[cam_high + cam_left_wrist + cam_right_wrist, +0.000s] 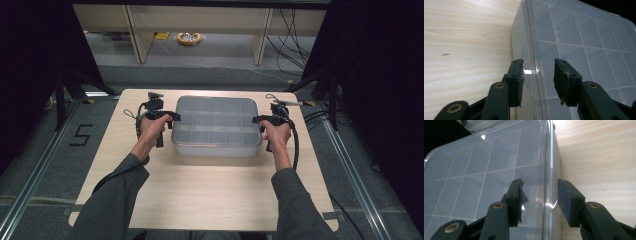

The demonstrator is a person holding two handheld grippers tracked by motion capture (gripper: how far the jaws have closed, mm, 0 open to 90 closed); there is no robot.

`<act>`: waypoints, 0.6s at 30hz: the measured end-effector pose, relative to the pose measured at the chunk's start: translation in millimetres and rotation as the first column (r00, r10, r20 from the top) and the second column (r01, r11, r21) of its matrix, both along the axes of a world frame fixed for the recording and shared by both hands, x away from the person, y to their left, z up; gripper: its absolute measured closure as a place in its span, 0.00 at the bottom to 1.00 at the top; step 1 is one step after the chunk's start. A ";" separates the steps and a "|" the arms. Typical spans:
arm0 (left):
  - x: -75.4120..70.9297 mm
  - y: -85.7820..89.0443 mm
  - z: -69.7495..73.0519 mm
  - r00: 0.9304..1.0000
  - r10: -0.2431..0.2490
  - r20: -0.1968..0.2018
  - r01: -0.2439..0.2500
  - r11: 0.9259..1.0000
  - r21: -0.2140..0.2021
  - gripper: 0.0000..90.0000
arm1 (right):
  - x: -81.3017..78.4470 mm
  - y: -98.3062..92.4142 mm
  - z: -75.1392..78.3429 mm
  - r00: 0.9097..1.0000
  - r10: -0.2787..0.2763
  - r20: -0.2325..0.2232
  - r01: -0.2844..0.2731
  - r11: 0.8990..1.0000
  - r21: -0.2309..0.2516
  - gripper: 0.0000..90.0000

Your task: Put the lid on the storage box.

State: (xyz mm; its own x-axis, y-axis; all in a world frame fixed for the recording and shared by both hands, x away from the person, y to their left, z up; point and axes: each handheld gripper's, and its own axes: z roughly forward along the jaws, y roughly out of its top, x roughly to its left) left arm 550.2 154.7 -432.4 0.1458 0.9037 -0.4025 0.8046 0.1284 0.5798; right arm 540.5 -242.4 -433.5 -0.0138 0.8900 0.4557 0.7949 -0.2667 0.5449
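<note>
A clear plastic organiser box [216, 125] with a closed lid and a grid of compartments sits at the middle of the wooden table [200, 195]. My left gripper [172, 116] is at the box's left edge, open, its jaws straddling the lid rim and a small latch tab [528, 75] of the box [579, 45]. My right gripper [257, 119] is at the right edge, open too, with the rim of the box [486, 170] between its jaws. In both gripper views one black pad [515, 80] stands outside the wall and the other over the lid; nothing is clamped.
The light wooden table top [466, 37] lies bare around the box, and shows again [599, 152] beyond the right wall. Dark curtains flank the table. Shelving legs, cables and a yellow object [189, 38] lie on the floor behind.
</note>
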 end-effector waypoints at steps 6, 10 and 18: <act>1.5 -5.0 -0.8 1.000 -0.011 0.003 0.011 1.000 0.006 0.70 | 1.4 -5.6 0.1 0.999 -0.034 0.030 0.033 0.999 0.037 0.66; 3.2 -11.9 -0.7 1.000 -0.003 0.006 0.003 1.000 0.026 0.64 | 2.4 -7.6 -0.5 0.999 -0.039 0.014 0.038 0.997 0.067 0.65; 2.3 -5.0 4.1 1.000 0.015 0.006 -0.015 1.000 0.025 0.57 | 3.2 -6.9 -0.1 1.000 -0.028 -0.010 0.028 1.000 -0.003 0.61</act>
State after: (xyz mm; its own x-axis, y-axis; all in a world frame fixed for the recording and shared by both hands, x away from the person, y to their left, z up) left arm 552.5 149.7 -428.3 0.1345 0.9155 -0.3791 0.7995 0.1258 0.5874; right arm 543.7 -249.4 -433.6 0.0155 0.8912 0.4534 0.7924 -0.2875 0.5381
